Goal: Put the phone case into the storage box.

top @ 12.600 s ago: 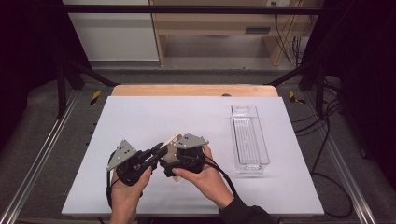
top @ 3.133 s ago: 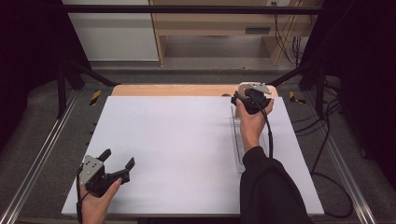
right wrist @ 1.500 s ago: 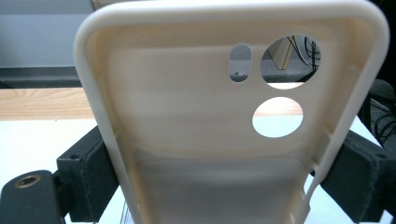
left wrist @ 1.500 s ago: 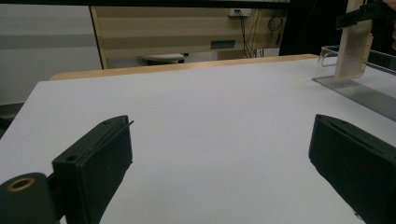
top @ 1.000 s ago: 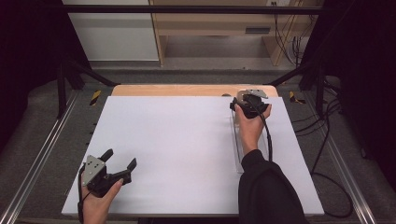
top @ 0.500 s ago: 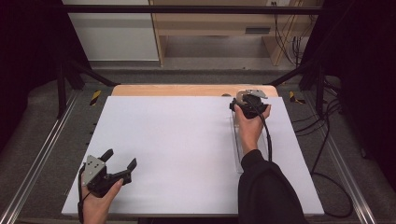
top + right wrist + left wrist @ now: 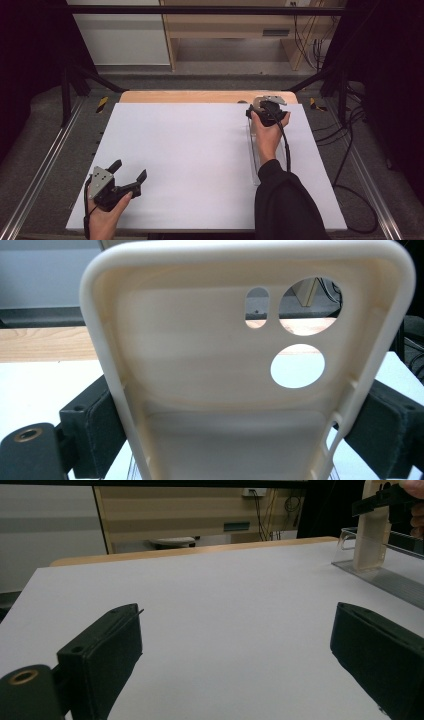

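Holding a cream phone case (image 7: 240,365) upright over the far end of the clear tray (image 7: 385,577), the right gripper (image 7: 267,111) has both jaws clamped on its long edges. Left gripper (image 7: 127,175) sits wide open, nothing in it, near the table's (image 7: 200,150) front corner. I'd keep the squeeze gentle and lower the case straight so it clears the tray walls.

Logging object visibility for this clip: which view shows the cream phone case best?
The right gripper view: the phone case is close up, inner side and camera cut-outs clear, clamped in the right hand-held gripper. The left gripper view shows it far off, upright in the clear tray. The high view hides it behind the hand.
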`<act>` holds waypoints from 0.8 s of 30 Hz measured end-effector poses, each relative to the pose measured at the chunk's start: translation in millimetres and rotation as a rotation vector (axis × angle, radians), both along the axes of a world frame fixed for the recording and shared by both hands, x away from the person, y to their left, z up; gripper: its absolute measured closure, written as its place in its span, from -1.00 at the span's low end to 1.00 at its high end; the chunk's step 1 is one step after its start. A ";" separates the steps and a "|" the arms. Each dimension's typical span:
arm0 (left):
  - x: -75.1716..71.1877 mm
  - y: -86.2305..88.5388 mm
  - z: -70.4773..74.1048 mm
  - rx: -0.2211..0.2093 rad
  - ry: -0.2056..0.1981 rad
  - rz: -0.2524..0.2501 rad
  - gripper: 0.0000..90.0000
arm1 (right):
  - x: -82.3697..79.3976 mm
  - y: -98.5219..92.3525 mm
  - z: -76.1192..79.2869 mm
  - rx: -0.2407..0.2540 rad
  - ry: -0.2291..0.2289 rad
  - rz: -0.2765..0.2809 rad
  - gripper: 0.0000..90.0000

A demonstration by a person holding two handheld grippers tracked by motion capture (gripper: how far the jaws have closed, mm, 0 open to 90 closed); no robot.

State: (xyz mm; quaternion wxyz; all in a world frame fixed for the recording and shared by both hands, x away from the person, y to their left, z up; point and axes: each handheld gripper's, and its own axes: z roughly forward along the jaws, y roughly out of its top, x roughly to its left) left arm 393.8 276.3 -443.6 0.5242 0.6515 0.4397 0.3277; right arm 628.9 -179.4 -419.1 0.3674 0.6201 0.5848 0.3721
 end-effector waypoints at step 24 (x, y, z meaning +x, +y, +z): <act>0.0 -0.3 0.0 0.001 0.003 -0.004 -0.86 | 1.2 -1.0 1.9 0.025 -0.024 0.012 -0.88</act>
